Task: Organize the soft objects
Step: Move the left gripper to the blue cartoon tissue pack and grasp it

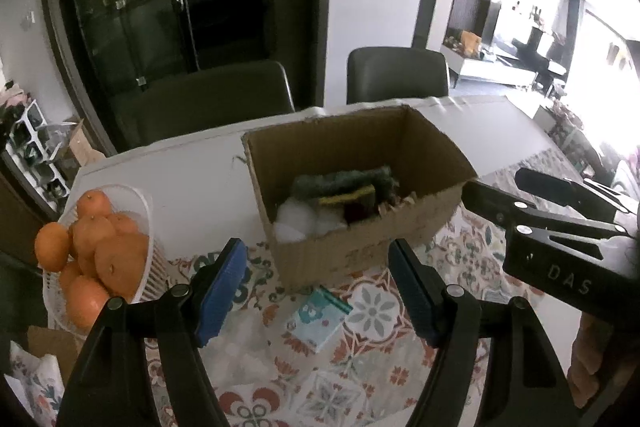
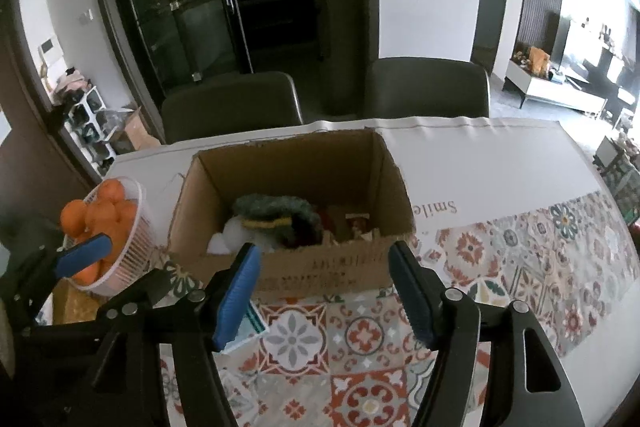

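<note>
An open cardboard box [image 1: 432, 147] stands on the patterned tablecloth. Inside lie a green knitted piece [image 1: 344, 181], white fluff [image 1: 298, 221] and a yellow and dark sponge [image 1: 354, 205]. My left gripper [image 1: 316, 249] hangs open just in front of the box, its blue pads empty. Under it a small teal packet [image 1: 318, 319] lies flat on the cloth. My right gripper [image 2: 324, 249] is open and empty too, facing the box's front wall [image 2: 320, 267]. In the left wrist view it shows at the right [image 1: 496, 183], beside the box's corner. The packet [image 2: 252, 327] peeks out behind its left finger.
A white basket [image 1: 150, 223] piled with oranges [image 1: 116, 259] stands left of the box, close to my left gripper's blue pad [image 2: 84, 255]. Two dark chairs [image 2: 232, 103] stand behind the table's far edge. White cloth printed "Smile" [image 2: 480, 179] lies right of the box.
</note>
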Motion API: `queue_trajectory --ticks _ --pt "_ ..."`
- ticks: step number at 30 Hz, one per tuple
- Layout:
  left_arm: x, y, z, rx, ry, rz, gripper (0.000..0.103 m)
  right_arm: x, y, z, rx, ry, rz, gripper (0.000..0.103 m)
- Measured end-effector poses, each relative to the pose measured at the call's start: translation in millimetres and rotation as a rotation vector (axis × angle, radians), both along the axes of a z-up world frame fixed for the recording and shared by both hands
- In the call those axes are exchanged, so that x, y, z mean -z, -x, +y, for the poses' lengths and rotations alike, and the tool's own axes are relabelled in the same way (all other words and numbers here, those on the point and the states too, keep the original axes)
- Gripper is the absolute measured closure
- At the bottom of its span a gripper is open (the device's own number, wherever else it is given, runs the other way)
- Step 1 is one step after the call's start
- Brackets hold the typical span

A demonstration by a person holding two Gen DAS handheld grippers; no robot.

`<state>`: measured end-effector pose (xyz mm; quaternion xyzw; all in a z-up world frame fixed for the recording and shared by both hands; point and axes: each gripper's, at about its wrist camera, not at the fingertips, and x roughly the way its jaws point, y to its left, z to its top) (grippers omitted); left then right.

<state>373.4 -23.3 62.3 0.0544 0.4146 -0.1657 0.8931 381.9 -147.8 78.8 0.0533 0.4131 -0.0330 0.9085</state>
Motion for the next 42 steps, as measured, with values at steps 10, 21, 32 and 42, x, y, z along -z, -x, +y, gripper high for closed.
queue_trajectory --ticks 10,21,32,42 --pt "26 18 13 0.042 -0.008 0.036 0.030 23 26 18 0.019 0.016 0.050 0.035" --pt "70 16 12 0.112 -0.019 0.120 0.030 70 29 19 0.064 -0.030 0.123 0.035" --pt "127 9 5 0.178 -0.021 0.161 0.030 125 27 23 0.073 -0.043 0.194 0.035" --pt "166 -5 -5 0.217 -0.104 0.184 0.030 163 19 21 0.096 -0.058 0.264 0.035"
